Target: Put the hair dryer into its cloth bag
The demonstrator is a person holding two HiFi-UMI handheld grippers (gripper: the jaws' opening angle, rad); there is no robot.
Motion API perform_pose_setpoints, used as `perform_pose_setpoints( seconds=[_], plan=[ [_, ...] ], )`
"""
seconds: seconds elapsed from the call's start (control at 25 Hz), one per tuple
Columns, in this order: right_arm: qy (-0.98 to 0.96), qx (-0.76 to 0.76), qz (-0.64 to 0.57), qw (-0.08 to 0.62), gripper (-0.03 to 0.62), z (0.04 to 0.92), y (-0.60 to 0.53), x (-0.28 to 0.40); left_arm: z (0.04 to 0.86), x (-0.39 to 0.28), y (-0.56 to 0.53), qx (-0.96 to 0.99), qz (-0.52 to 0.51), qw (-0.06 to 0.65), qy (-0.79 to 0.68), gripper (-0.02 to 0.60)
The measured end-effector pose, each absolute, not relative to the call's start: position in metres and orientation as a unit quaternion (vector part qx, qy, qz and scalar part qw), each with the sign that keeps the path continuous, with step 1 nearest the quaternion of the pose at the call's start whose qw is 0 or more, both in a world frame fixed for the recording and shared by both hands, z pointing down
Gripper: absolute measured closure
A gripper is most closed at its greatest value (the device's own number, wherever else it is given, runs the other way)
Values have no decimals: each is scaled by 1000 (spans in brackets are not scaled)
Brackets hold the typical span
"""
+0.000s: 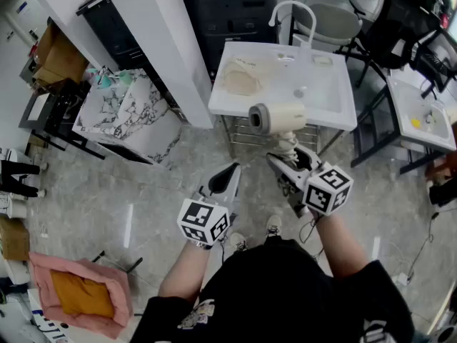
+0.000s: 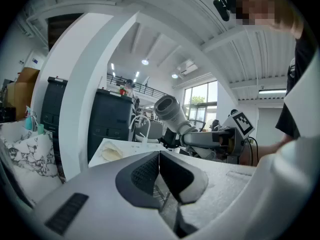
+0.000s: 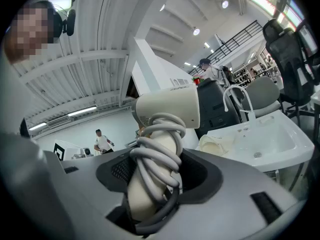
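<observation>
The hair dryer (image 1: 280,117) is cream with a grey cord (image 3: 159,151), its cloth bag (image 1: 241,82) pale beige on the white sink (image 1: 335,95), the slab (image 1: 132,116) white with grey marble veining, the cushion (image 1: 121,293) pink around mustard cloth (image 1: 81,295).

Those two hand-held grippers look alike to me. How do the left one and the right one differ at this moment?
The left gripper's jaws are closed flat against each other; the right gripper's jaws stand apart around a handle. The left gripper holds nothing; the right gripper holds up the hair dryer by its cord-wrapped handle. Both carry a marker cube and point roughly level.
</observation>
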State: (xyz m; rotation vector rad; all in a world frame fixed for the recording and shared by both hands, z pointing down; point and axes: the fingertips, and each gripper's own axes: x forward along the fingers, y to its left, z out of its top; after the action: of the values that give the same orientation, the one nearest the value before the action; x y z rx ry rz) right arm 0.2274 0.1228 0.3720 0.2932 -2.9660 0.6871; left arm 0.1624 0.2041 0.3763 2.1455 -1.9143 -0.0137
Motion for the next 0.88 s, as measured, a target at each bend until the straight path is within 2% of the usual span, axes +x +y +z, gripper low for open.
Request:
perform_pose_setpoints(
  seconds=[0.6,0.88],
  plan=[
    [-971,89,219,34,356,376,111,233,385,158,196,731,4,132,-670,575],
    [-971,90,217,38,356,380,78,245,389,163,172,723,14,132,-678,443]
  ],
)
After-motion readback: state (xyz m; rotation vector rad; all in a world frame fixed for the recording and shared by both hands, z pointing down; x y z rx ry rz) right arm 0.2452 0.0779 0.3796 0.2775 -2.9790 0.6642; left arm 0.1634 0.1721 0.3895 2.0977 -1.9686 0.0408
